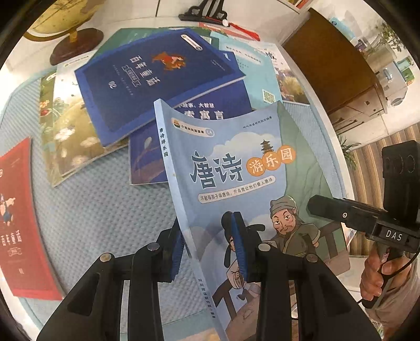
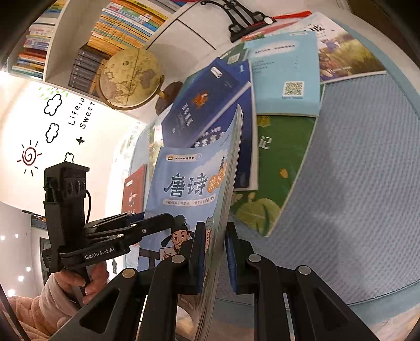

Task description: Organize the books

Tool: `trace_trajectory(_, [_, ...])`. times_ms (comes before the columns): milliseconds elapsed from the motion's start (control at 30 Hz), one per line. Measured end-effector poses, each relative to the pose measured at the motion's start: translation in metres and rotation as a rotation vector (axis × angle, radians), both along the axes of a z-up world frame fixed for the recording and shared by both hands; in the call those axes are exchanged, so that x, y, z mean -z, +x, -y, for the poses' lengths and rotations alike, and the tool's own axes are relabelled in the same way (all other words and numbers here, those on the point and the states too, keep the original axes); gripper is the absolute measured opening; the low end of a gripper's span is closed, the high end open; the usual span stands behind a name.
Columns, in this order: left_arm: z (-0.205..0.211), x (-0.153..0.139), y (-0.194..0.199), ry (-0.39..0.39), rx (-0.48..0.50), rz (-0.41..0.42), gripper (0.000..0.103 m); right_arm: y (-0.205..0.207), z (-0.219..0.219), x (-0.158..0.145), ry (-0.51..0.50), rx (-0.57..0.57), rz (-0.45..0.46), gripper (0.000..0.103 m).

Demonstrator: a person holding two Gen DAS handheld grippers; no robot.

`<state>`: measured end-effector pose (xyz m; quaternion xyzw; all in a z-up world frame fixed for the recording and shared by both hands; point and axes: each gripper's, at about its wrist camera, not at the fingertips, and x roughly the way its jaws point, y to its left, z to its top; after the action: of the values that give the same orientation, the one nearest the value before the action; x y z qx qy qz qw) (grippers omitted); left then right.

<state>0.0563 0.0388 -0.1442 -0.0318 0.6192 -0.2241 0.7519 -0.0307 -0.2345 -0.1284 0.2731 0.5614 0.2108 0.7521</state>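
Observation:
A light blue paperback (image 1: 231, 168) with cartoon figures on its cover hangs tilted above the mat, held from both sides. My left gripper (image 1: 208, 249) is shut on its spine side, one blue pad behind the back cover and one on the front. My right gripper (image 2: 216, 257) is shut on the page edge of the same paperback (image 2: 183, 188). Each gripper shows in the other's view, a hand on its handle. Below lie a dark blue book (image 1: 157, 84), a floral book (image 1: 68, 126), a red book (image 1: 18, 223) and a green book (image 2: 283, 162).
The books lie overlapping on a pale blue textured mat (image 1: 105, 209). A globe (image 2: 131, 78) and a black stand (image 1: 204, 13) sit at the far edge. A shelf (image 2: 118, 26) full of books is behind the globe. A brown cabinet (image 1: 328, 65) stands at the right.

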Motion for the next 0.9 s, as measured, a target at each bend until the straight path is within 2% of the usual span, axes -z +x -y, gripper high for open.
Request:
trace_trajectory(167, [-0.022, -0.010, 0.002, -0.014, -0.016, 0.019, 0.030, 0.002, -0.017, -0.010, 0.004, -0.014, 0.019, 0.016])
trace_trajectory(367, [-0.064, -0.019, 0.009, -0.051, -0.087, 0.027, 0.030, 0.010, -0.054, -0.023, 0.009, -0.053, 0.047, 0.016])
trace_trajectory(433, [-0.081, -0.022, 0.010, -0.041, -0.105, 0.042, 0.030, 0.015, -0.069, -0.026, 0.012, -0.070, 0.057, 0.016])
trace_trajectory(700, [-0.172, -0.027, 0.013, -0.038, -0.209, 0.067, 0.030, 0.039, -0.157, -0.035, 0.023, -0.167, 0.084, 0.016])
trace_trajectory(900, [-0.249, -0.013, 0.018, -0.034, -0.300, 0.039, 0.030, 0.059, -0.235, -0.029, 0.036, -0.226, 0.096, 0.016])
